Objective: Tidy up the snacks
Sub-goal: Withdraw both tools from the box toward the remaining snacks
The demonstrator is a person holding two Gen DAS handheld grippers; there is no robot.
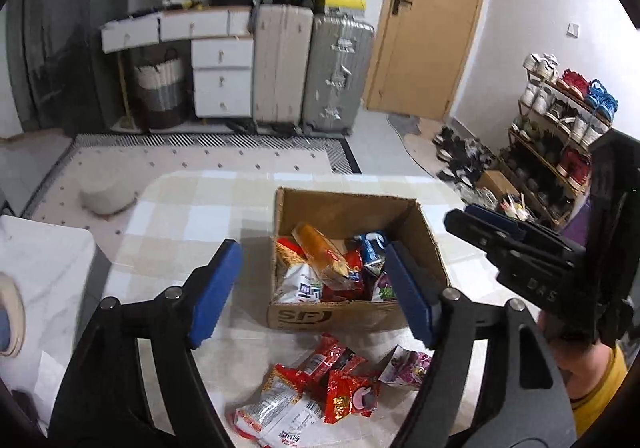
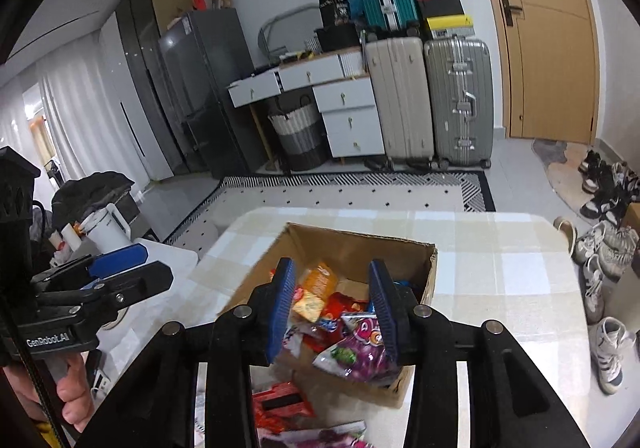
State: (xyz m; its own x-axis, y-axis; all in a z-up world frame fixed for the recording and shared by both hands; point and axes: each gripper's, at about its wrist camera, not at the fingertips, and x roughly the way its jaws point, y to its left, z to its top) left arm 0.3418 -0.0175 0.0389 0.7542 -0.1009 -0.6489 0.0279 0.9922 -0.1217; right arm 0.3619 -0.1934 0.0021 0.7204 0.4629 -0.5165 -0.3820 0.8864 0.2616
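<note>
Your right hand-held gripper (image 2: 332, 312) hangs over the box (image 2: 424, 260), fingers apart, empty. Your left hand-held gripper (image 1: 312, 288) is spread wide, empty. Loose packets (image 1: 320, 396) lie lower centre on the worktop (image 1: 180, 216), nearest the left one, just below it.

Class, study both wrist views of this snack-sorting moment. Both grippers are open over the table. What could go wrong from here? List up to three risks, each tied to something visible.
1. The cardboard box is already heaped; further packets may slide out.
2. The loose packets overlap, so the left gripper might pinch two together.
3. The purple packet leans near the box's front wall, below the right gripper, and could be knocked over the edge.
</note>
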